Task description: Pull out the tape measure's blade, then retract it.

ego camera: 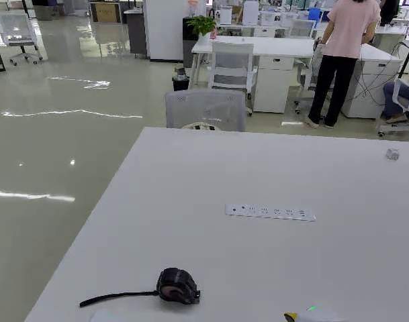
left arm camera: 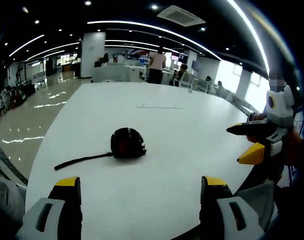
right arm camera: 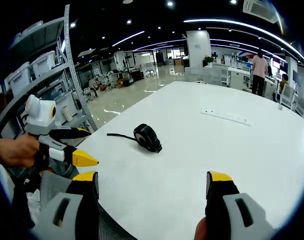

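Observation:
A black tape measure [ego camera: 178,286] lies near the front edge of the white table [ego camera: 258,174], its black strap trailing to the left and its blade wound in. In the left gripper view the tape measure [left arm camera: 127,143] sits ahead of my open left gripper [left arm camera: 142,200], with bare table between them. The right gripper [left arm camera: 235,145] comes in from the right, jaws apart. In the right gripper view the tape measure [right arm camera: 147,137] lies ahead and to the left of my open right gripper [right arm camera: 152,192], and the left gripper [right arm camera: 93,147] is held in a hand at the left. A gripper's yellow tip [ego camera: 289,316] peeks in at the bottom.
A white power strip [ego camera: 270,212] lies mid-table beyond the tape measure. A small grey object [ego camera: 392,154] sits at the far right. A grey chair [ego camera: 205,109] stands at the far edge. A person [ego camera: 345,54] stands by other desks behind.

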